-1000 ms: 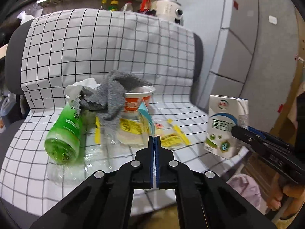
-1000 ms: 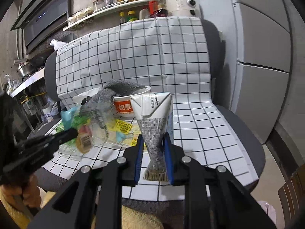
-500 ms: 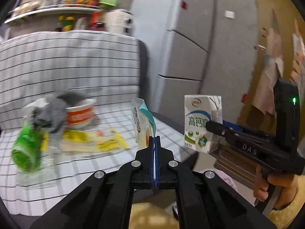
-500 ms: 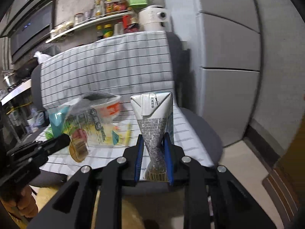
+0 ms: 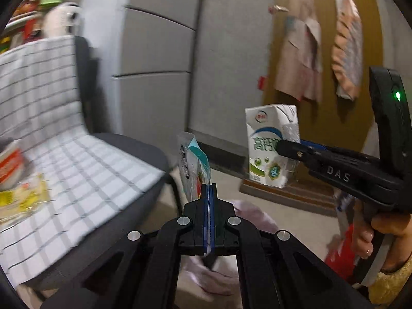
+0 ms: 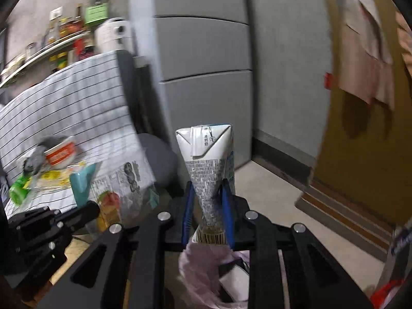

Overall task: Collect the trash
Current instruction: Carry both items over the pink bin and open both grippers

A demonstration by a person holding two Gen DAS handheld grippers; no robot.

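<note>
My left gripper (image 5: 209, 188) is shut on a clear snack wrapper (image 5: 193, 164) with a teal edge, which stands up out of the blue pads. My right gripper (image 6: 207, 198) is shut on a white milk carton (image 6: 208, 164), squeezing its lower part flat. In the left wrist view the same carton (image 5: 270, 146) hangs to the right in the right gripper (image 5: 283, 150), which a hand (image 5: 381, 229) holds. In the right wrist view the left gripper (image 6: 87, 211) carries the wrapper (image 6: 121, 185) at lower left. A pink trash bag (image 6: 203, 265) lies open just below both grippers.
The chair with the checked cloth (image 5: 77, 159) is to the left, bearing a noodle cup (image 6: 60, 152), a green bottle (image 6: 18, 188) and yellow wrappers (image 5: 18, 198). A grey fridge (image 6: 206, 64) stands behind. A doormat (image 6: 347, 213) and a red packet (image 5: 342, 247) lie on the floor.
Both grippers have swung right, away from the chair seat and out over the floor and pink bag. Each still holds its item: the wrapper in the left, the carton in the right.
</note>
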